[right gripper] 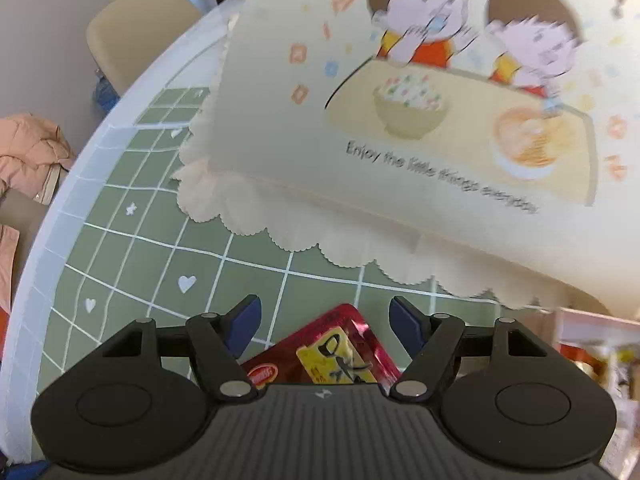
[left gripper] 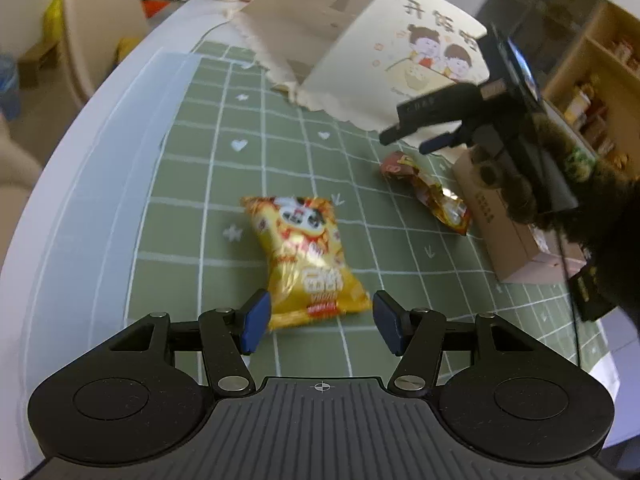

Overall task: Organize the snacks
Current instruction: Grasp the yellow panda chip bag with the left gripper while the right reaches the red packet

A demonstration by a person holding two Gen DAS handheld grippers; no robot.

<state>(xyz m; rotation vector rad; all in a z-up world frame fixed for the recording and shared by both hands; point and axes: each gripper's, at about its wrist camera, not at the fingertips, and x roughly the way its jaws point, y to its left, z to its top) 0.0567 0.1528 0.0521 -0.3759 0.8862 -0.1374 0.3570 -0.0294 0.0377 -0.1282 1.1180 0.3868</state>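
Yellow snack bag (left gripper: 306,256) (left view only) – red packet (right gripper: 320,354) in both

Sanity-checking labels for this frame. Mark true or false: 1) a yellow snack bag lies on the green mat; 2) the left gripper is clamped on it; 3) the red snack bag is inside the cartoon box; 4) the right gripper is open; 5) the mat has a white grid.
1) True: the yellow snack bag lies on the green mat.
2) False: the left gripper is open, with the bag's near end between its fingers, not pinched.
3) False: the red snack bag lies on the mat in front of the cartoon box.
4) True: the right gripper is open over the red bag.
5) True.
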